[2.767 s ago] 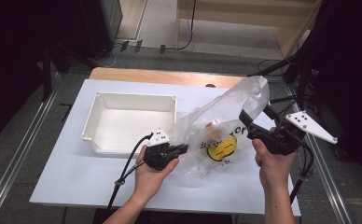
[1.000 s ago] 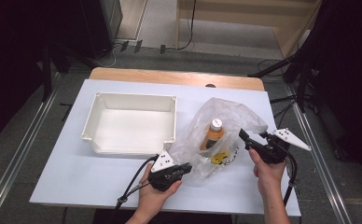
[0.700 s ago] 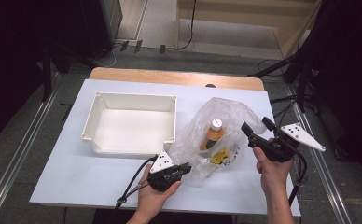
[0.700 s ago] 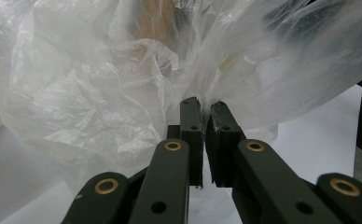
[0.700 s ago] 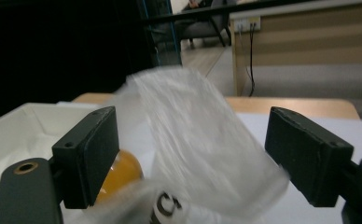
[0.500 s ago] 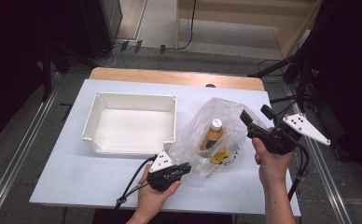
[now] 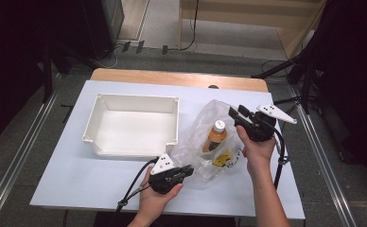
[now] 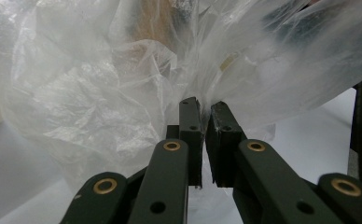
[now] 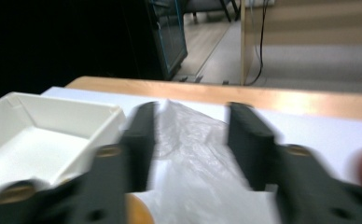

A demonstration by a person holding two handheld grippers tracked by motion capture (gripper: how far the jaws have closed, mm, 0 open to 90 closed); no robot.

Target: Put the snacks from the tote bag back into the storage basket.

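Note:
A clear plastic bag (image 7: 198, 142) lies crumpled on the white table right of centre. Inside it stands an orange bottle (image 7: 215, 135) with a white cap, and a yellow item (image 7: 222, 158) lies beside it. My left gripper (image 7: 187, 170) sits at the bag's near left edge, shut on a fold of the plastic bag (image 8: 123, 93); its jaws pinch the film in the left gripper view (image 8: 206, 109). My right gripper (image 7: 236, 114) is lifted over the bag's right side, open. The bag's top (image 9: 188, 126) shows between its blurred jaws (image 9: 192, 140), and the bottle's orange shoulder (image 9: 139, 212) shows low down.
An empty white tray (image 7: 134, 125) stands left of the bag, its right wall close to the plastic; it appears again as the tray (image 9: 39, 135) in the right gripper view. A wooden strip (image 7: 177, 78) runs along the table's far edge. The left gripper's cable (image 7: 134, 184) trails off the near edge.
The right gripper let go of the bag, which collapsed onto the table, then rose and moved towards the bag's top while open. The left gripper has kept its hold.

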